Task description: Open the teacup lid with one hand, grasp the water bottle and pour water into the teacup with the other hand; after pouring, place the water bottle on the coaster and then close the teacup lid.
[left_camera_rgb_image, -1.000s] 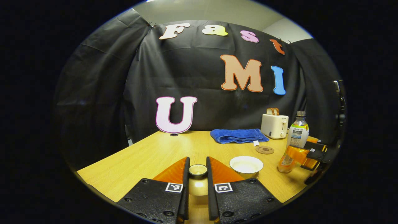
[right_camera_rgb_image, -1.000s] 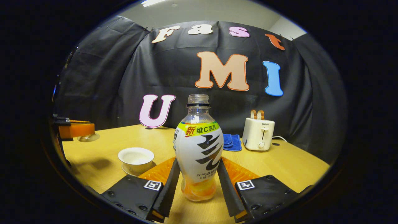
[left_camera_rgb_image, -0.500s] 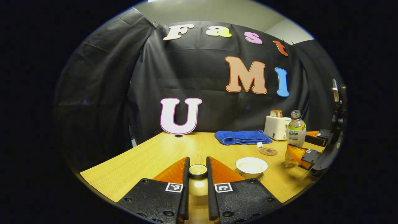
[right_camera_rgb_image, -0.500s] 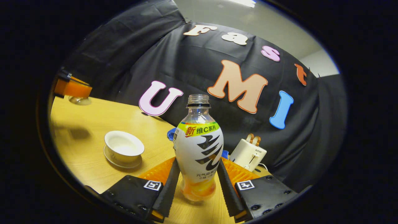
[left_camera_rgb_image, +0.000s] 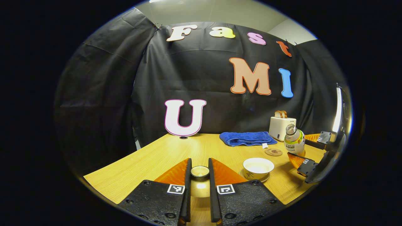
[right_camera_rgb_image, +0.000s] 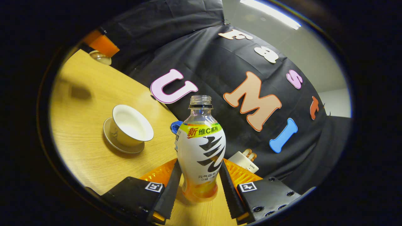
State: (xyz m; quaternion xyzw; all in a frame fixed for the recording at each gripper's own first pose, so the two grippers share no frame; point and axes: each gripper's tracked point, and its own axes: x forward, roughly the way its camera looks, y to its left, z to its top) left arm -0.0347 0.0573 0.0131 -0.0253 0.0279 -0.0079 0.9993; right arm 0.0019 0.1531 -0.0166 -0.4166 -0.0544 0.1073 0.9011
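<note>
Looking along your left hand-held gripper (left_camera_rgb_image: pixel 199 188), you see its fingers pressed on the lid (left_camera_rgb_image: pixel 200 171), gripping it by the knob; the fingers hide most of the lid's dome, and whether it clears the counter (left_camera_rgb_image: pixel 163 157) is hard to tell. At 2 o'clock from the lid stands the cup (left_camera_rgb_image: pixel 258 166), open, on its saucer (left_camera_rgb_image: pixel 265 180), whose near rim is cut off by the gripper body. Farther toward 2 o'clock your right hand-held gripper (left_camera_rgb_image: pixel 306 150) holds the bottle (left_camera_rgb_image: pixel 294 141), tilted with its uncapped mouth leaning toward 11 o'clock, over the cup's side; the bottle's base is hidden behind the fingers. The coaster (left_camera_rgb_image: pixel 273 152) lies between cup and towel (left_camera_rgb_image: pixel 246 138), with the toaster (left_camera_rgb_image: pixel 281 127) behind.

In the right gripper view, both fingers clamp the bottle's (right_camera_rgb_image: pixel 201 147) waist, its long axis pointing to 12 o'clock along them. The cup (right_camera_rgb_image: pixel 132 125) sits at 10 o'clock; any liquid inside is unclear.
</note>
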